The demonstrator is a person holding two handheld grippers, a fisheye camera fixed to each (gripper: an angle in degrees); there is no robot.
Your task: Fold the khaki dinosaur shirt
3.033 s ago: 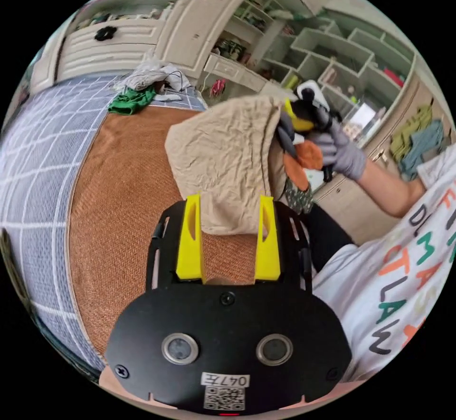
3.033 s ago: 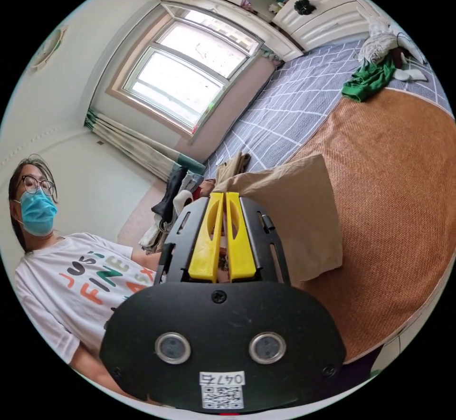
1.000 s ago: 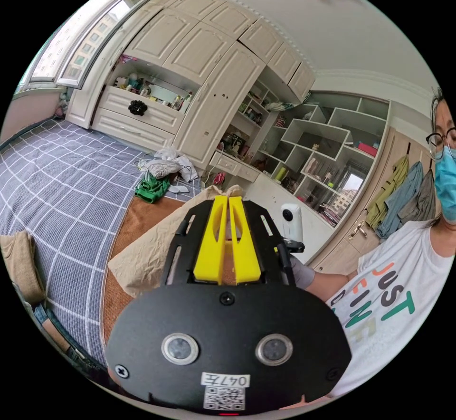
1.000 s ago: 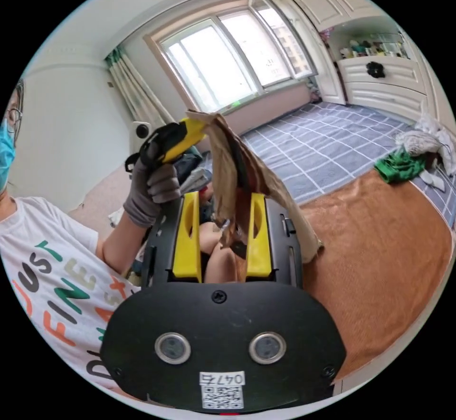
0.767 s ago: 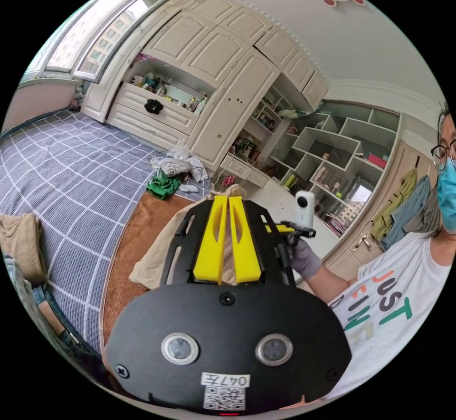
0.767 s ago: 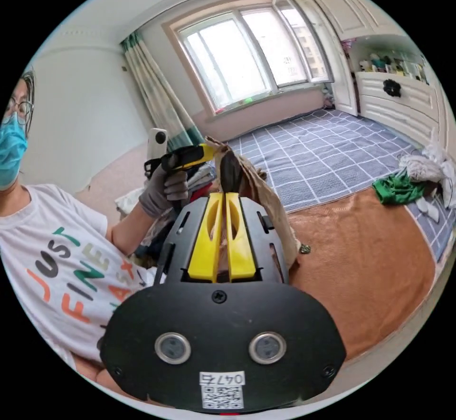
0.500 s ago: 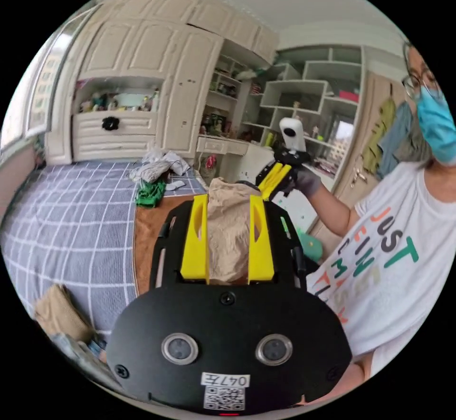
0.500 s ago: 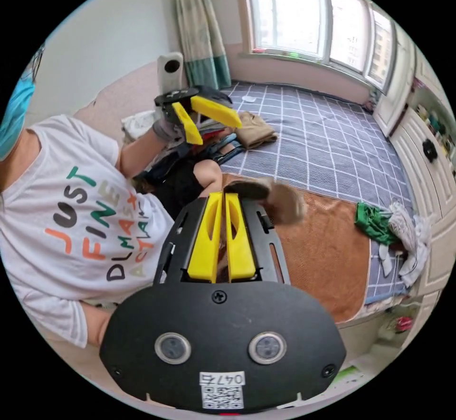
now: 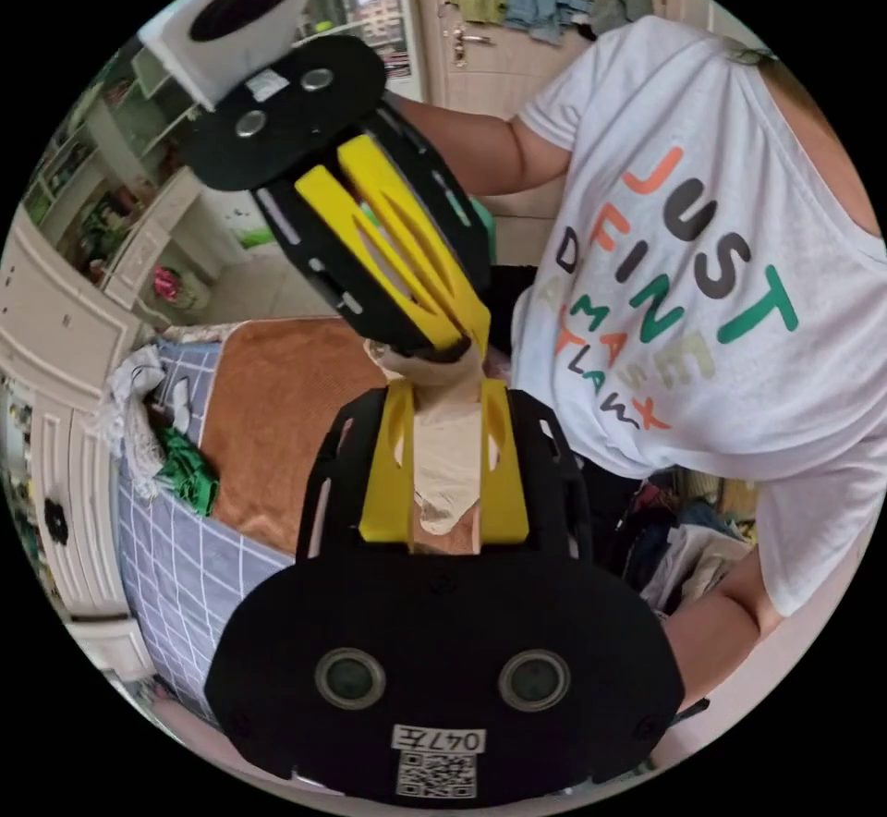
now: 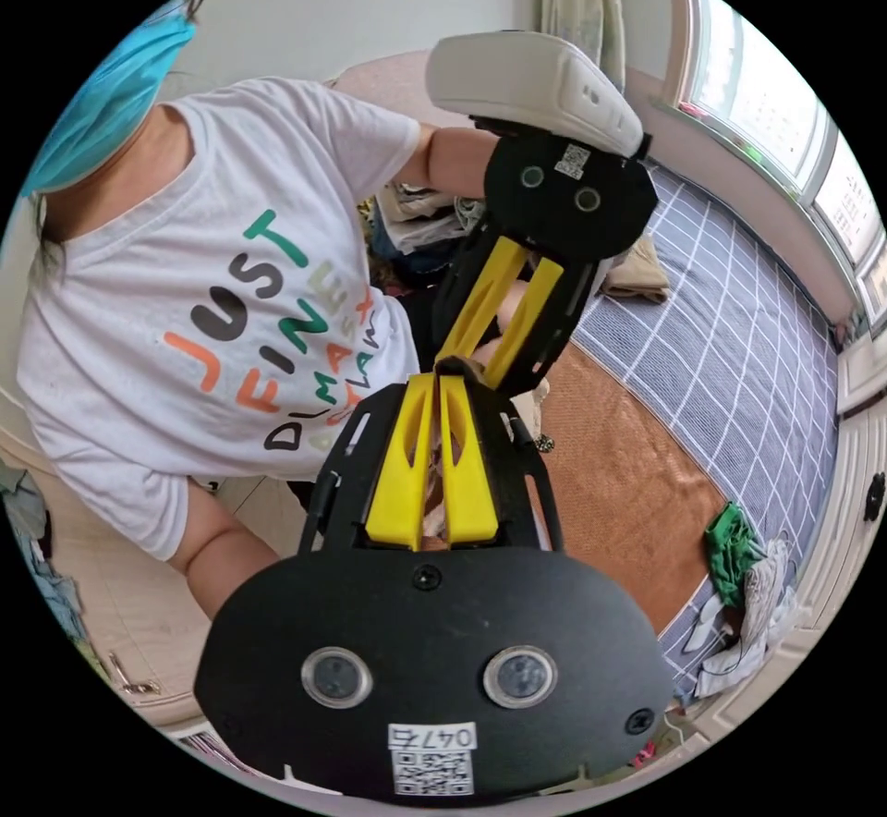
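Left gripper view: right gripper (image 9: 462, 336) clamped on the shirt (image 9: 445, 466) from above, left gripper (image 9: 445, 392) with jaws apart around the hanging cloth, above the brown mat (image 9: 277, 429). Probably so placed for a second grasp lower down.

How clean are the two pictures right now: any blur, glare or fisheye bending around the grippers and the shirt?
Left gripper view: strong fisheye bending at the rim, the right gripper looms large but sharp, and the khaki shirt is evenly lit. Right gripper view: the window is blown out bright, the grid bedding curves, and the left gripper is crisp.
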